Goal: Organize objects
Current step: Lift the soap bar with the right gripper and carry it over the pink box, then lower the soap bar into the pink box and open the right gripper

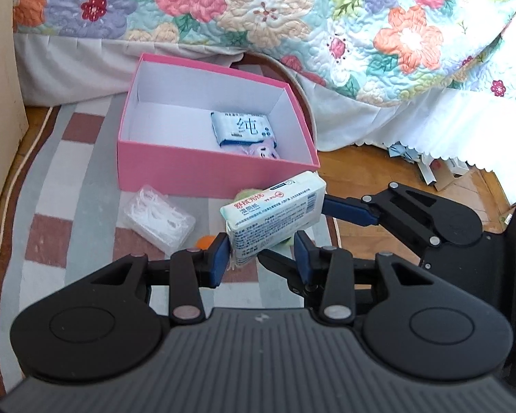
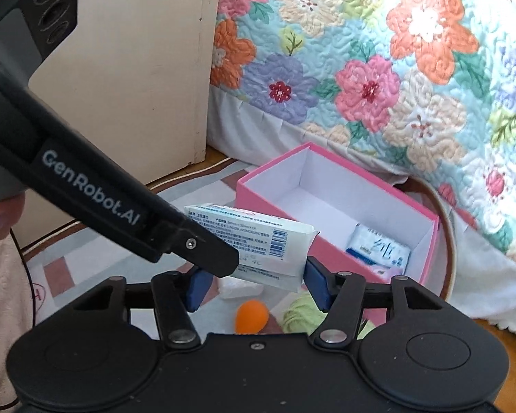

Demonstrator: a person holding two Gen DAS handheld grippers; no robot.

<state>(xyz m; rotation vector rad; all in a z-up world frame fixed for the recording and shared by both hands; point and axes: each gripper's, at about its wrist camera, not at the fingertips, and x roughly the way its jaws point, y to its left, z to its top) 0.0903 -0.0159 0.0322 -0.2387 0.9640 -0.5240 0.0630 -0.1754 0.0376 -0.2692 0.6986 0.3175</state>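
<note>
Checked rug [image 1: 86, 158] under pink box [image 1: 203, 175]; floss-pick case [image 1: 158, 218]; orange ball [image 2: 251, 316]

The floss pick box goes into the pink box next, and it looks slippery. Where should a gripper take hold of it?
Grip the floss pick box across its narrow width, with the pads on its two long side walls, coming down from above. It lies flat and low on the rug, with rug showing along both long sides, so the fingers should fit.

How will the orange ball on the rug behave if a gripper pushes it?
The orange ball looks round and smooth, so it would probably roll away. It seems small, so it is likely light. The flat rug may slow it somewhat.
</note>
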